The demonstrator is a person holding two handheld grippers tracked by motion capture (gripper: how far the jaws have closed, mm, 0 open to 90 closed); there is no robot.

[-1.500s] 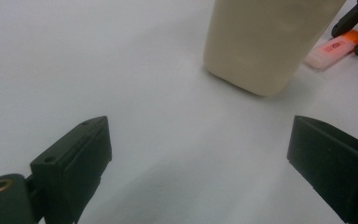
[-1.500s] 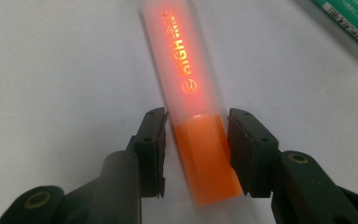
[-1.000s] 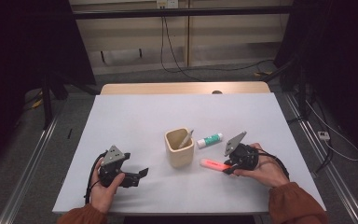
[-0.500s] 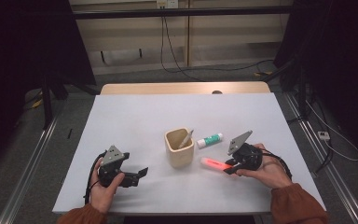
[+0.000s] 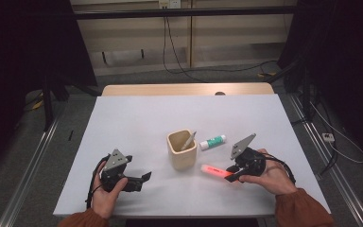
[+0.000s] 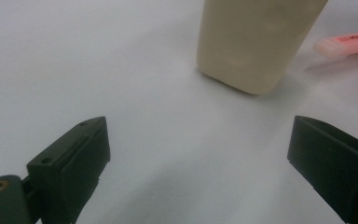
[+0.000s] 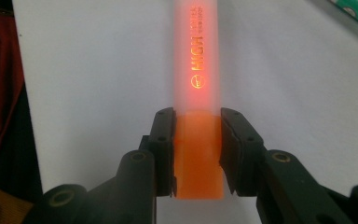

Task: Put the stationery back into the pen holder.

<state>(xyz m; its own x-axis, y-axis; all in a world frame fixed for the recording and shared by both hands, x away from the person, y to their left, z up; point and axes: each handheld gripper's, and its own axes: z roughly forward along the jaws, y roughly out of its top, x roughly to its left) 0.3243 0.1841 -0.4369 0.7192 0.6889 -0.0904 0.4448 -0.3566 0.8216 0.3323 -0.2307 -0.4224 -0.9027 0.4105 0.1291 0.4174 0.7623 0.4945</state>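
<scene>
My right gripper (image 7: 196,140) is shut on the rear end of an orange highlighter (image 7: 196,70), whose frosted cap points away from me. In the high view that highlighter (image 5: 216,170) hangs just above the white table, to the right of a beige pen cup (image 5: 181,150), with the right gripper (image 5: 233,174) at its right end. One pen (image 5: 188,140) leans inside the cup. My left gripper (image 5: 144,178) rests on the table at the front left, open, jaws wide and empty. The left gripper view faces the cup (image 6: 256,42) with the highlighter's tip (image 6: 345,43) beyond it.
A white glue stick with a green label (image 5: 212,142) lies behind the cup's right side. The white table (image 5: 137,118) ends at a wooden strip at the back. Cables trail on the floor beyond, and dark curtains stand on both sides.
The right gripper has lifted the highlighter slightly off the table and shifted a little. The left gripper has stayed put.
</scene>
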